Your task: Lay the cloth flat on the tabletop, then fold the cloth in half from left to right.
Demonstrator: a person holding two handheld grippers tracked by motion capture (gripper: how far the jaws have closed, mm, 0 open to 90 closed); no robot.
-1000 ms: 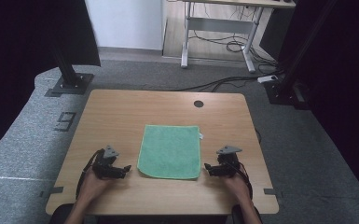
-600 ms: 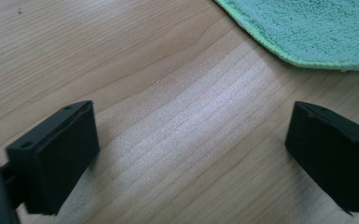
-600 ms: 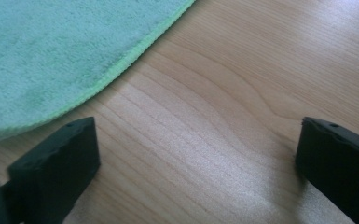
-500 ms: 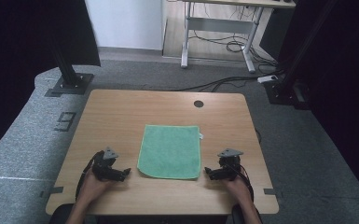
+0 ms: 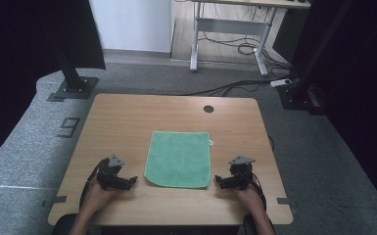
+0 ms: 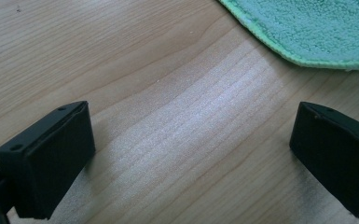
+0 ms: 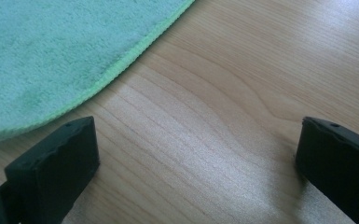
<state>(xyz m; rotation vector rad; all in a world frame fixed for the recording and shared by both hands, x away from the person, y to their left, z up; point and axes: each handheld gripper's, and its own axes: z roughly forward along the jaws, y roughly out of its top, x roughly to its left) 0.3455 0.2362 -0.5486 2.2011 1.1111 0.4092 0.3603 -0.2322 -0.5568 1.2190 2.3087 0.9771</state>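
Right now a green cloth (image 5: pixel 178 158) lies flat on the wooden table (image 5: pixel 127 122), a little nearer the person's edge than the far one, and everything else is placed around it. Its small white tag (image 5: pixel 211 143) sticks out from the cloth's right edge, near the far right corner. Beyond the cloth, close to the table's far edge, sits a round dark hole (image 5: pixel 208 108) in the tabletop.

To the left of the cloth's near left corner, the left gripper (image 5: pixel 129 181) rests low over the bare wood, held in the person's left hand (image 5: pixel 98 193), with its tips turned toward the cloth. Its jaws have just been opening and now stand wide apart, with only wood grain between them. In the left gripper view the cloth (image 6: pixel 307 32) lies ahead, apart from both jaws.

To the right of the cloth's near right corner, the right gripper (image 5: pixel 219 182) sits the same way in the right hand (image 5: pixel 247 196), pointing at the cloth. Its jaws have also just been opening and are spread wide, gripping nothing. In the right gripper view the cloth's rounded edge (image 7: pixel 121 65) passes just beside the left-hand jaw; whether they touch I cannot tell.
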